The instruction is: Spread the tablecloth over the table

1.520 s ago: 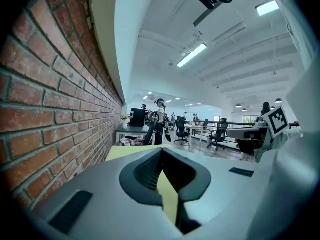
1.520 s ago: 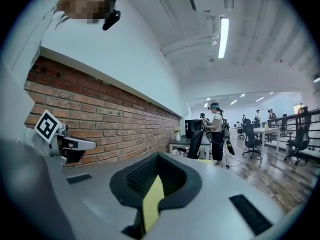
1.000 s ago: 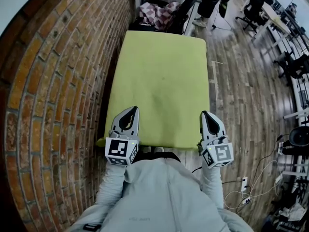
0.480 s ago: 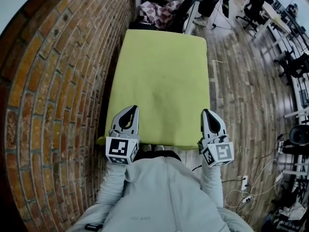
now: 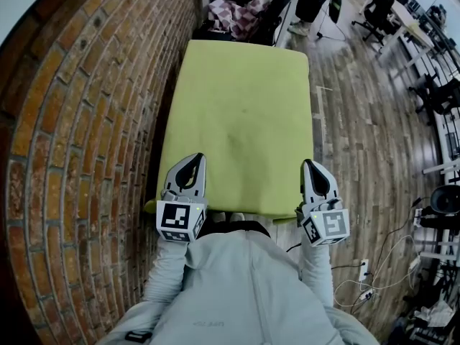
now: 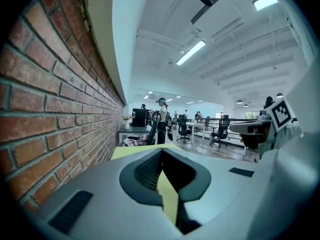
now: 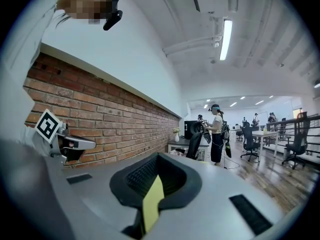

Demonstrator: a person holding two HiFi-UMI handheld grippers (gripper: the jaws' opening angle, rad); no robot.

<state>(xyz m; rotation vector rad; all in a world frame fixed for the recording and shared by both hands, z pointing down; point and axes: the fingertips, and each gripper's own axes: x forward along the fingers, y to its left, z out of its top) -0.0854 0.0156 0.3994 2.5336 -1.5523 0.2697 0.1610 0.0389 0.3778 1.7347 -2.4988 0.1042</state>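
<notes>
A yellow-green tablecloth lies flat along the whole table, its near edge hanging just in front of me. My left gripper is shut on the cloth's near left corner. My right gripper is shut on the near right corner. In the left gripper view a strip of the tablecloth is pinched between the shut jaws of the left gripper. The right gripper view shows the same: a fold of tablecloth clamped in the right gripper. Both grippers sit level with the table's near edge, roughly a table-width apart.
A brick wall runs close along the table's left side. Wooden floor lies to the right. At the far end stands a dark desk with a checked cloth, with a person and office chairs beyond. Cables lie on the floor at lower right.
</notes>
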